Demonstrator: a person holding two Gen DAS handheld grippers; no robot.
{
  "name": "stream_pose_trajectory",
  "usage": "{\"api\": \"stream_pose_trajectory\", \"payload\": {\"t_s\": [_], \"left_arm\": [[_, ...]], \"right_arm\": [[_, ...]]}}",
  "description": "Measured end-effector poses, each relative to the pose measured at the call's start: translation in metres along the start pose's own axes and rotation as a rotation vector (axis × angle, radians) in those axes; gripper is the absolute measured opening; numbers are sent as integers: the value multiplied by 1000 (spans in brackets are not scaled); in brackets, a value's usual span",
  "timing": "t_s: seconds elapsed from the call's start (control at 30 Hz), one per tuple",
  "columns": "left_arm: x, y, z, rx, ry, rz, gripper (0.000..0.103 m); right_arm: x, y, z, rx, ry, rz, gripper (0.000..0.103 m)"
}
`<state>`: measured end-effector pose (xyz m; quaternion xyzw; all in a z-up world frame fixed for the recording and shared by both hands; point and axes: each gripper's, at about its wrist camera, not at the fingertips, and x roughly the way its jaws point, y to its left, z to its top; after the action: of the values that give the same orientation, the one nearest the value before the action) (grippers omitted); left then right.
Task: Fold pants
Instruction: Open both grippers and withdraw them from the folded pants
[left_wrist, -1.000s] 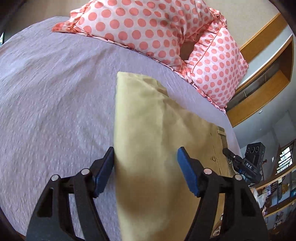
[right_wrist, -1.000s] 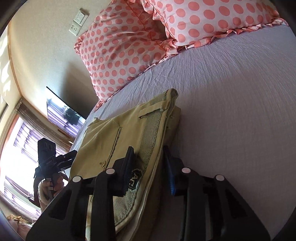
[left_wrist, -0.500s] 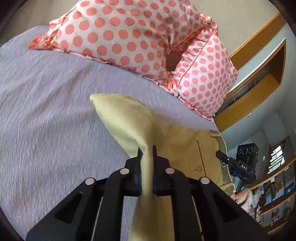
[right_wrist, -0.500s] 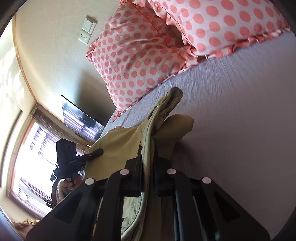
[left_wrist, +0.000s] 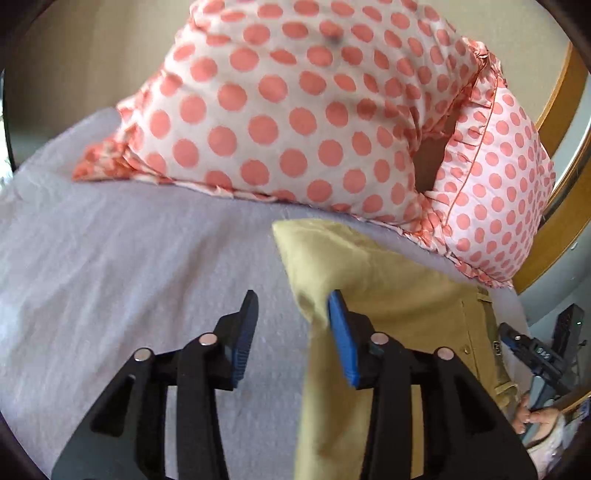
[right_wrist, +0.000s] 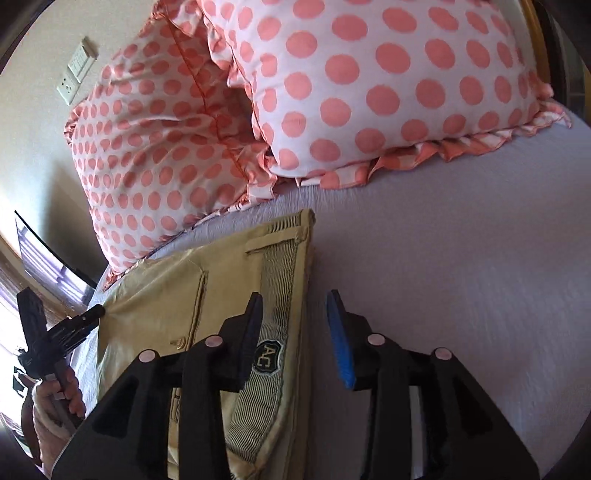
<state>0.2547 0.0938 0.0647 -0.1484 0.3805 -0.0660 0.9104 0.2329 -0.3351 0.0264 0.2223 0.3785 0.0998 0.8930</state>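
Khaki pants lie folded on a lilac bed sheet. In the left wrist view my left gripper is open; the pants' fabric edge drapes against its right blue pad. In the right wrist view the pants show the striped inner waistband with a label. My right gripper is open over the waistband's right edge, its left finger above the waistband and its right finger over the sheet.
Two white pillows with coral dots lie just beyond the pants. A wooden headboard frame is at the right. A wall socket and a window are at the left.
Both grippers were shut on the pants' fabric half a second ago and have opened. The lifted fabric has dropped back onto the bed. Both have moved closer to the pillows.
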Motion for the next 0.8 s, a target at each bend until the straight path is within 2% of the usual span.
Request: {"api": "stream_pose_trajectory", "payload": {"t_s": [0.03,0.1,0.2,0.23,0.27,0.3,0.33,0.37,0.4,0.47,0.5,0.53,0.57,0.63,0.7,0.8], "left_arm": [[-13,-2,-5,4,-29,-24,42],[-31,-14,-15,22,-26,-154,45],[-35,-46,-40,91,32,-285,59],[-27,-53,-47,94,79,-311,60],[-14,-57,-54,81,140,-314,61],[1,-59,-61,70,199,-286,61],[15,-59,-66,62,239,-263,57],[16,-57,-70,60,212,-252,55],[10,-58,-73,68,180,-220,55],[-5,-63,-82,111,162,-157,67],[-16,-64,-89,138,136,-138,70],[-28,-66,-99,170,107,-114,79],[-40,-65,-110,201,83,-78,87],[-61,-67,-135,257,44,14,94],[-76,-67,-160,302,15,81,96],[-84,-69,-190,338,16,152,98]], "right_arm": [[-11,5,-3,-6,-22,54,62],[-27,17,-10,-17,-45,175,76],[-23,37,-24,-30,30,287,81],[-14,42,-28,-19,75,293,85],[-5,42,-32,-1,118,263,88],[5,39,-36,19,162,213,88],[12,35,-39,46,191,202,88],[7,33,-40,65,163,210,88],[1,34,-43,75,162,164,88],[-19,45,-52,30,130,67,89],[-30,52,-60,-11,97,27,96],[-42,61,-71,-57,64,-10,102],[-51,69,-84,-101,40,-25,102],[-65,86,-114,-211,-22,-77,102],[-70,100,-143,-298,-45,-94,102],[-65,112,-175,-336,-44,-126,102]]}}
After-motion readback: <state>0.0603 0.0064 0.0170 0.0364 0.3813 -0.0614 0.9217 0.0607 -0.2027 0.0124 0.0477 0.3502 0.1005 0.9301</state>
